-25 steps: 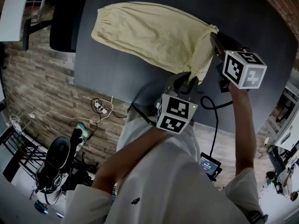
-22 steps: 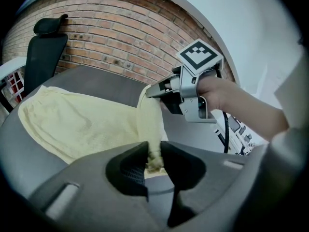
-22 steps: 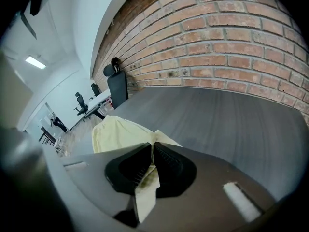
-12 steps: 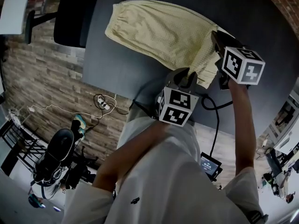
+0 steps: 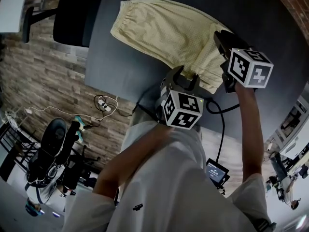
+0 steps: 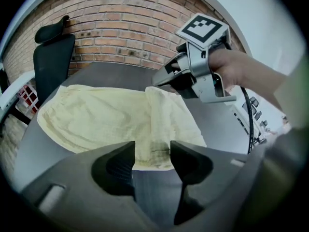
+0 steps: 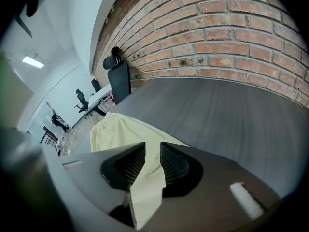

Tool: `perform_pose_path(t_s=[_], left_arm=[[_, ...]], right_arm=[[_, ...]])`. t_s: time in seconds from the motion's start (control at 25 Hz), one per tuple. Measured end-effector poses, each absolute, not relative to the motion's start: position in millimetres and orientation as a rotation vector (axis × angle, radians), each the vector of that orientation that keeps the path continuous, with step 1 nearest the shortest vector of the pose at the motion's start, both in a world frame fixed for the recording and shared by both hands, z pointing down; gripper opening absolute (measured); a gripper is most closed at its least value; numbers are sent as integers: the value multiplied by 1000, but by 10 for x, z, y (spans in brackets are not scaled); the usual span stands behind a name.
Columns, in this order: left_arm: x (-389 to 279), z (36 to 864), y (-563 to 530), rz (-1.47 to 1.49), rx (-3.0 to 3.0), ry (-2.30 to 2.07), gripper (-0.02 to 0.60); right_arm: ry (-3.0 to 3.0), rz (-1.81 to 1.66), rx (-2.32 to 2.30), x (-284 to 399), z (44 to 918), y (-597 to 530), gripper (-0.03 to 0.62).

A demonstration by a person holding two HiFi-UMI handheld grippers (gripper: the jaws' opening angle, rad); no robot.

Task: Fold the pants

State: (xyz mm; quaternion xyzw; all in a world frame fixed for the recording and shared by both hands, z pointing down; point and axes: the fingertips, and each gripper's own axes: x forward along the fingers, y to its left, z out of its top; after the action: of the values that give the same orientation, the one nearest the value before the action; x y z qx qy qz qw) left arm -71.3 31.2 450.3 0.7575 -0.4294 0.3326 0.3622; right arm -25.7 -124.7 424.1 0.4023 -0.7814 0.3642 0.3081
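Observation:
Pale yellow pants [image 5: 166, 33] lie folded on the dark grey table [image 5: 123, 74], their doubled end towards me. My left gripper [image 5: 185, 76] hovers at the near corner of that end. Its jaws are opening, and the hem [image 6: 153, 154] lies on the table in the wide gap without touching either pad. My right gripper [image 5: 219, 37] is at the far corner of the same end, jaws opening too. A strip of the pants [image 7: 147, 178] runs loosely through the gap between its ribbed pads. From the left gripper view the right gripper [image 6: 161, 80] rests at the cloth's far edge.
A black office chair [image 5: 72, 13] stands beyond the table's left end, by the brick wall [image 6: 125, 28]. Cables [image 5: 104, 104] lie on the floor below the table edge. A black cable [image 5: 219, 112] trails from my right gripper to a small screen unit [image 5: 216, 170].
Both grippers moved the pants' end towards me and lowered it onto the table. Each pair of jaws has parted, and the cloth that hung pinched now lies flat.

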Motion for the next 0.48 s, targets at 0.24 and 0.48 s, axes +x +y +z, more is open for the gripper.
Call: perform_pose_path(t_s=[0.24, 0.48], left_arm=[[-614, 4306, 320, 856, 2034, -1153, 229], [-264, 4172, 477, 839, 2085, -1135, 229]], right_arm=[[-2067, 959, 1077, -149, 4191, -1150, 104], [-2070, 938, 1071, 99, 4132, -998, 110]])
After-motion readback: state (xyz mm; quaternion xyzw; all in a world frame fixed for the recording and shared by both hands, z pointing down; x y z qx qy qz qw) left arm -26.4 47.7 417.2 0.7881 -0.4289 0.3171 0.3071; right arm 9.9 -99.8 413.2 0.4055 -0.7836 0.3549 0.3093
